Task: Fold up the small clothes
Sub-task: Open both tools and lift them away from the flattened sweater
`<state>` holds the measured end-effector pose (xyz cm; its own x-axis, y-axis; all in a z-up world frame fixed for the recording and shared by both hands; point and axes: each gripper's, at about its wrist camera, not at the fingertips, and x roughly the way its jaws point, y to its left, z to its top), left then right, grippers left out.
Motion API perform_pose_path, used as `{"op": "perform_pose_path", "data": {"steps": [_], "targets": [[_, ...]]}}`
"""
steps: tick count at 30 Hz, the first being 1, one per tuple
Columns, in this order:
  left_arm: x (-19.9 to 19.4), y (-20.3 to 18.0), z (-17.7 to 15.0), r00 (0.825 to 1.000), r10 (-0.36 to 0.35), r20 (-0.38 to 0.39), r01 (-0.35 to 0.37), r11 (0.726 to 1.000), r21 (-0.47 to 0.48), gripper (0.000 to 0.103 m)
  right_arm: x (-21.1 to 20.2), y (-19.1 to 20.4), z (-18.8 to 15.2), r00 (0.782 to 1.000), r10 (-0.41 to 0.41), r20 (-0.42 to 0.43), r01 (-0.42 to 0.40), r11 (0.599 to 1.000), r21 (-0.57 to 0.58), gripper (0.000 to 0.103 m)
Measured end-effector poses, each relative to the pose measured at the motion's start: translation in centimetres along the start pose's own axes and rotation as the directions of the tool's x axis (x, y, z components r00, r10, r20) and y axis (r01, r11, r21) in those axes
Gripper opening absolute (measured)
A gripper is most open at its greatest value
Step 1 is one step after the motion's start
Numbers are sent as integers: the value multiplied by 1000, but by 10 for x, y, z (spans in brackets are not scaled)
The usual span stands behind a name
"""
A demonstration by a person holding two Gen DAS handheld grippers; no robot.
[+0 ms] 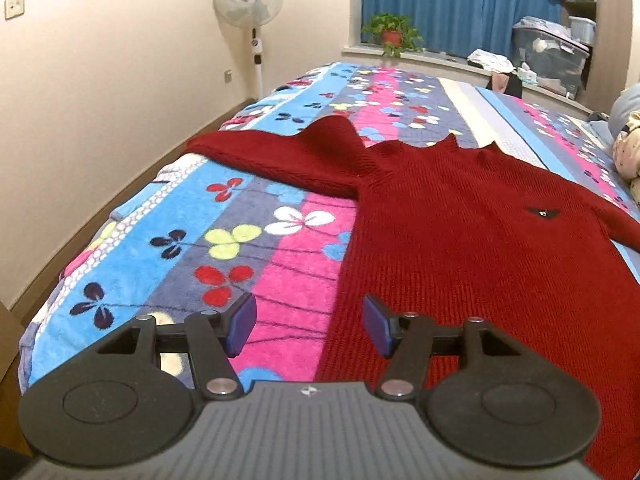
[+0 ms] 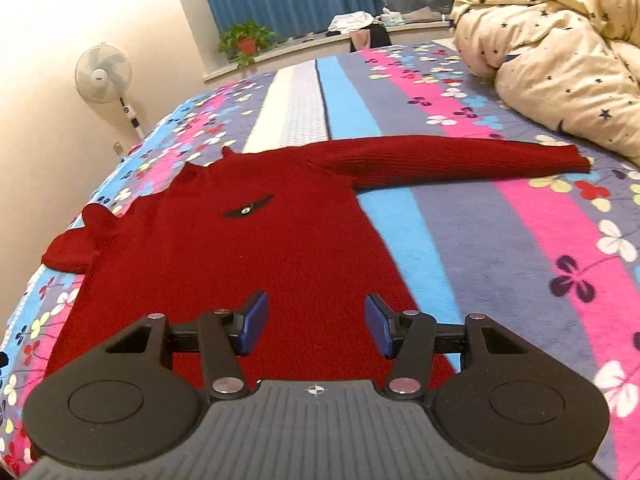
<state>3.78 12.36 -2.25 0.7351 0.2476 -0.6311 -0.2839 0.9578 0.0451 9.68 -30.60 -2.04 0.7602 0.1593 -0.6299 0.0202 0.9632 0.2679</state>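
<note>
A dark red knitted sweater (image 1: 460, 240) lies flat, front up, on the flowered blanket (image 1: 240, 248), with a small dark badge on its chest. One sleeve (image 1: 272, 156) stretches out to the left in the left wrist view. In the right wrist view the same sweater (image 2: 248, 248) shows its other sleeve (image 2: 448, 156) straight out to the right, and the near sleeve bunched at the left. My left gripper (image 1: 310, 326) hovers open above the sweater's left hem edge, nothing between its blue pads. My right gripper (image 2: 316, 326) is open over the lower right part of the body, also holding nothing.
A cream quilt with stars (image 2: 560, 48) is heaped at the bed's far right. A standing fan (image 1: 248, 4) is by the wall left of the bed. A potted plant (image 1: 394, 32) and storage boxes (image 1: 552, 56) sit on the window ledge beyond the bed.
</note>
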Motion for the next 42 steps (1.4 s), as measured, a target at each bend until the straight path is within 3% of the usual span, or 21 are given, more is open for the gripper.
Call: {"op": "perform_pose_path", "data": {"steps": [3, 5, 6, 11, 15, 22, 29, 34, 36, 38, 42], "targets": [[-5, -4, 0, 999, -1, 45, 0, 1000, 21, 66, 9, 6, 0, 1000, 3, -18, -3, 1000, 2, 56], [-8, -6, 2, 997, 7, 80, -10, 999, 35, 79, 12, 10, 0, 1000, 1, -15, -1, 1000, -10, 56], [-9, -7, 3, 995, 7, 101, -11, 999, 42, 81, 13, 11, 0, 1000, 0, -16, 0, 1000, -15, 56], [-15, -13, 15, 988, 1, 156, -13, 997, 75, 84, 18, 14, -1, 1000, 3, -27, -4, 1000, -23, 56], [-11, -13, 39, 986, -14, 164, 3, 998, 63, 84, 21, 13, 0, 1000, 5, -30, -6, 1000, -27, 56], [22, -20, 100, 973, 26, 230, -32, 999, 21, 84, 28, 19, 1, 999, 3, -38, -4, 999, -40, 56], [94, -14, 153, 981, -30, 189, 38, 999, -38, 84, 42, 34, -1, 998, -18, -53, 13, 996, -88, 56], [154, 10, 149, 986, -43, 159, 51, 998, -46, 84, 52, 43, -3, 997, -44, -64, 34, 989, -146, 56], [178, 20, 152, 996, -22, 84, 30, 995, -99, 84, 55, 43, -3, 996, -45, -74, 34, 988, -151, 56], [195, 35, 158, 995, -38, 90, 51, 988, -145, 86, 60, 43, -2, 995, -52, -82, 39, 987, -153, 56], [234, 67, 168, 999, -7, 44, 16, 975, -221, 86, 72, 42, 3, 993, -66, -95, 53, 990, -133, 56]]}}
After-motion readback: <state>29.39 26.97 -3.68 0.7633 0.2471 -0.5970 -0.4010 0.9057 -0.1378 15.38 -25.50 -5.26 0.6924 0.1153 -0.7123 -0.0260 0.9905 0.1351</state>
